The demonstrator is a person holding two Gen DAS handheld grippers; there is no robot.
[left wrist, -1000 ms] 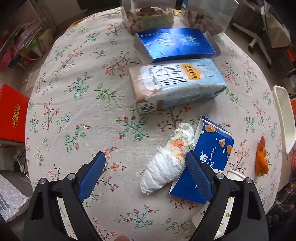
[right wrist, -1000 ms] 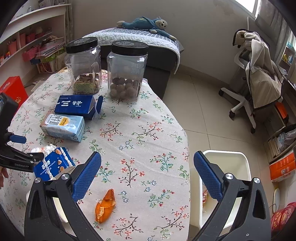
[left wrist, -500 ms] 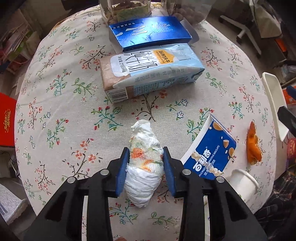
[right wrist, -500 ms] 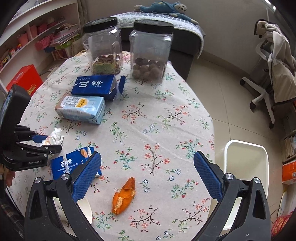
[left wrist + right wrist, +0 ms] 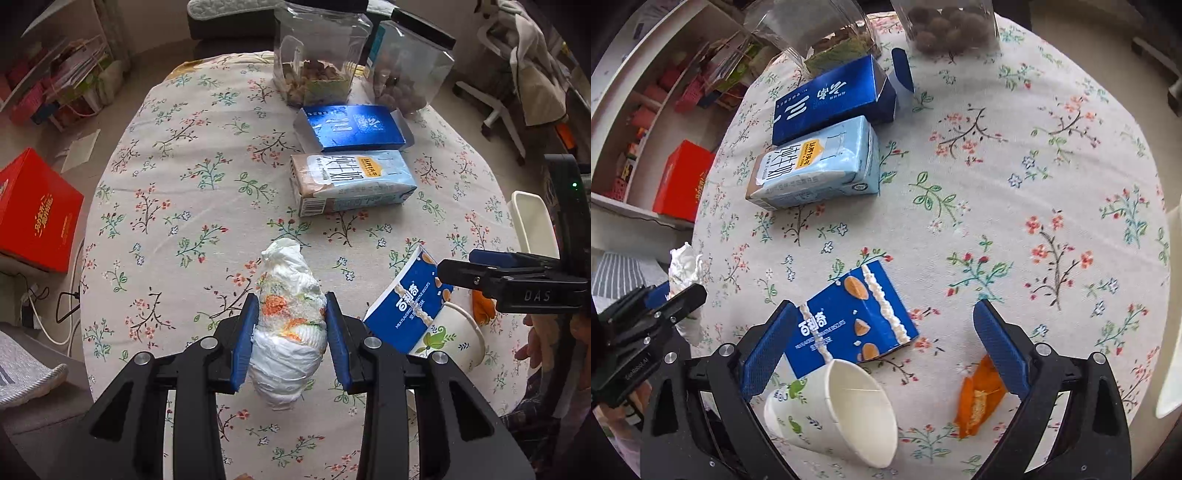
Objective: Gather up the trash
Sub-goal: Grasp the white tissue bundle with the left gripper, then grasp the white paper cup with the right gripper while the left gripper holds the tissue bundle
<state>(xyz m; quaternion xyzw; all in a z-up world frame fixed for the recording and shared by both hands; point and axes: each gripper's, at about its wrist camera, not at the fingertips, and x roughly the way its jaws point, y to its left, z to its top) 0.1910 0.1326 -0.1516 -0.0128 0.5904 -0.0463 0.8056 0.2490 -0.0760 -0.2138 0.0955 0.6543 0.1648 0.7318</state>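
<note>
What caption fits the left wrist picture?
Left gripper clamps a crumpled tissue wad over the floral tablecloth.

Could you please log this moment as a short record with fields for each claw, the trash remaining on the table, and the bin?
left claw: shut on the crumpled wrapper wad
right claw: open, above the paper cup, holding nothing
trash on tablecloth: paper cup on its side, biscuit box, orange peel, pale blue milk carton, dark blue box
other items: two clear jars at the far edge
bin: white, beside the table; contents not visible
</note>
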